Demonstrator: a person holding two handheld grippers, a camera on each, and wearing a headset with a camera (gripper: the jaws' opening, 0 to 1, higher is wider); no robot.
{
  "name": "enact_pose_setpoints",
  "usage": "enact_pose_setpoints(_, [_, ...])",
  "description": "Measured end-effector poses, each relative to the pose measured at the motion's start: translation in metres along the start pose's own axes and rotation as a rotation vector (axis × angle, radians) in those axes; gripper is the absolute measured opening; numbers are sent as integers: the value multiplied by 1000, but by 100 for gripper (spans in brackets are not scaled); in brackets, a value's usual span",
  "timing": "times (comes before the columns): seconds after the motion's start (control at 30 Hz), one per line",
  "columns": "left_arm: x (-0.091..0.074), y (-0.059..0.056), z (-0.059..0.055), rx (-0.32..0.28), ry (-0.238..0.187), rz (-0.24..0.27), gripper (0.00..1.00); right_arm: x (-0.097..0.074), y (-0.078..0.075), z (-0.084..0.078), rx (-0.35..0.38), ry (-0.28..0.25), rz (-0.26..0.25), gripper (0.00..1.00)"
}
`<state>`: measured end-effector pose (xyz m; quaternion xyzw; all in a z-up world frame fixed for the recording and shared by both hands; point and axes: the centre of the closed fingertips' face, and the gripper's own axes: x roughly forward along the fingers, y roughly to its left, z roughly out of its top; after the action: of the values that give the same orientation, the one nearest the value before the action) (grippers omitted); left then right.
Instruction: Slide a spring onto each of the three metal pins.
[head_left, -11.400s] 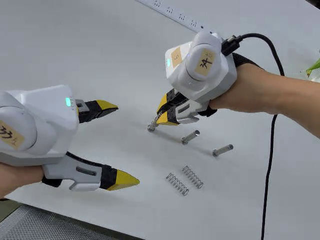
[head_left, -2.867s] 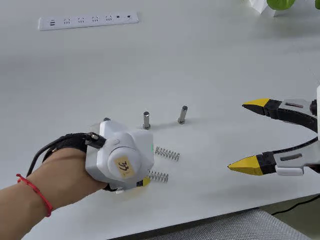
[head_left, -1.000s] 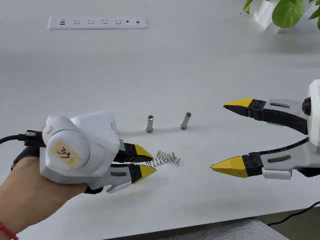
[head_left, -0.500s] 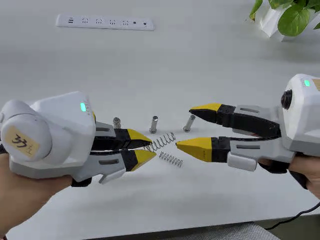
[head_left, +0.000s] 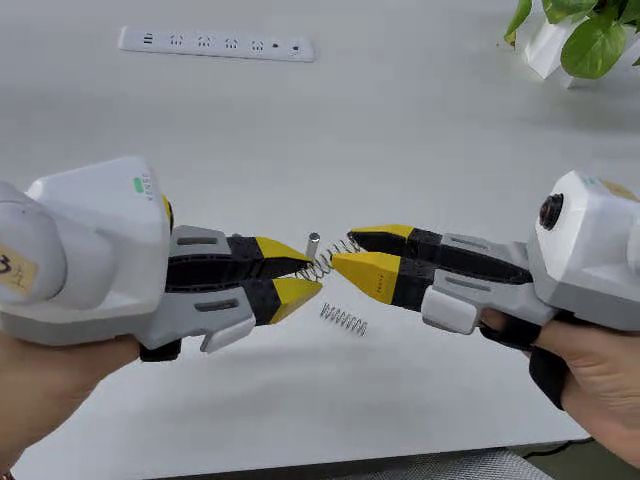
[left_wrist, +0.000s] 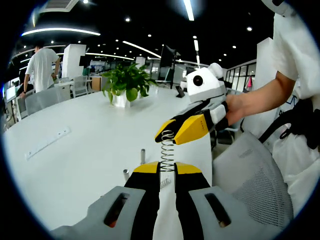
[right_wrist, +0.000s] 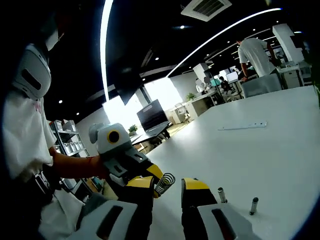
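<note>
My left gripper (head_left: 297, 279) is shut on one end of a thin wire spring (head_left: 326, 261) and holds it in the air above the white table. In the left gripper view that spring (left_wrist: 167, 152) rises straight from between the left gripper (left_wrist: 167, 169) jaws. My right gripper (head_left: 342, 250) comes in from the right, open, with its narrowed jaws on either side of the spring's free end (right_wrist: 164, 183). A second spring (head_left: 343, 319) lies on the table below. One upright metal pin (head_left: 313, 243) shows behind the tips; two pins (right_wrist: 222, 194) (right_wrist: 254, 205) stand on the table in the right gripper view.
A white power strip (head_left: 215, 43) lies at the far side of the table (head_left: 420, 130). A potted plant (head_left: 580, 35) stands at the far right corner. The table's front edge runs just below both hands. A person (left_wrist: 40, 65) stands far off in the room.
The left gripper has lifted the spring off the table. The right gripper has moved left to the spring's free end and its jaws have narrowed around it.
</note>
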<state>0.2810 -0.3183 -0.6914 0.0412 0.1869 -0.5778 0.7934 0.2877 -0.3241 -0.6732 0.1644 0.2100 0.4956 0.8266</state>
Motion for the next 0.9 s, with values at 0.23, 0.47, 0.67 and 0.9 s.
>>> enact_pose_setpoints(0.23, [1, 0, 3, -5, -13, -7, 7, 0, 2, 3, 15, -20, 9, 9])
enact_pose_setpoints(0.47, [2, 0, 3, -8, -13, -15, 7, 0, 2, 4, -6, -11, 17, 8])
enact_pose_setpoints(0.67, [1, 1, 3, -13, -16, -20, 7, 2, 4, 5, -30, 2, 25, 7])
enact_pose_setpoints(0.9, [1, 1, 2, -19, -20, -27, 7, 4, 8, 6, -71, 28, 37, 6])
